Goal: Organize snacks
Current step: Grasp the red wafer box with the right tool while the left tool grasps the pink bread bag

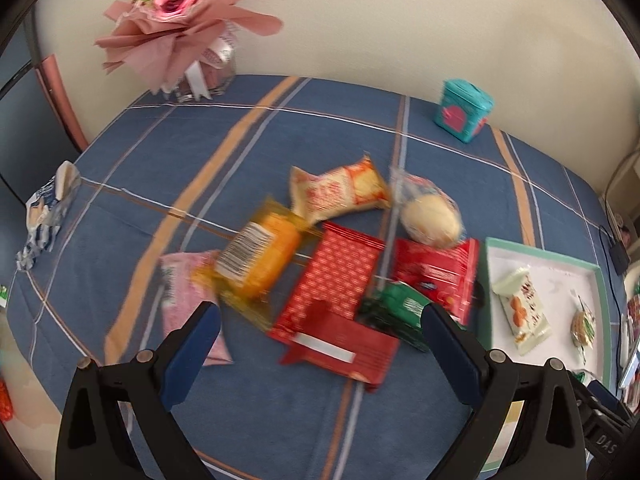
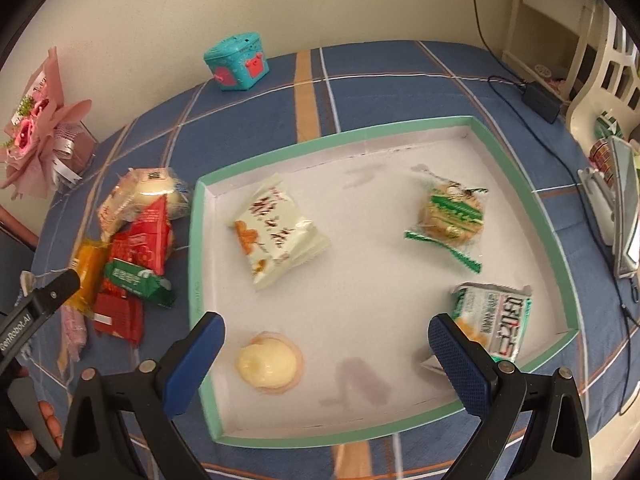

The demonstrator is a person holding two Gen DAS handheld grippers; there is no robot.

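A pile of wrapped snacks lies on the blue plaid cloth: an orange pack (image 1: 260,260), red packs (image 1: 332,280), a green pack (image 1: 400,312), a pink pack (image 1: 184,292), a beige pack (image 1: 340,192) and a cream bun (image 1: 430,222). My left gripper (image 1: 320,320) is open and empty just above the red packs. A green-rimmed white tray (image 2: 200,240) holds a white pack (image 2: 276,232), a green-wrapped cookie (image 2: 452,216), a pale jelly cup (image 2: 268,364) and a green-white pack (image 2: 496,320). My right gripper (image 2: 326,336) is open and empty over the tray's near part.
A pink bouquet (image 1: 188,20) and a teal tin (image 1: 464,110) stand at the back by the wall. A blue-white wrapper (image 1: 44,212) lies at the left edge. A cable and adapter (image 2: 540,100), a white shelf and a mirror (image 2: 628,208) are at the right.
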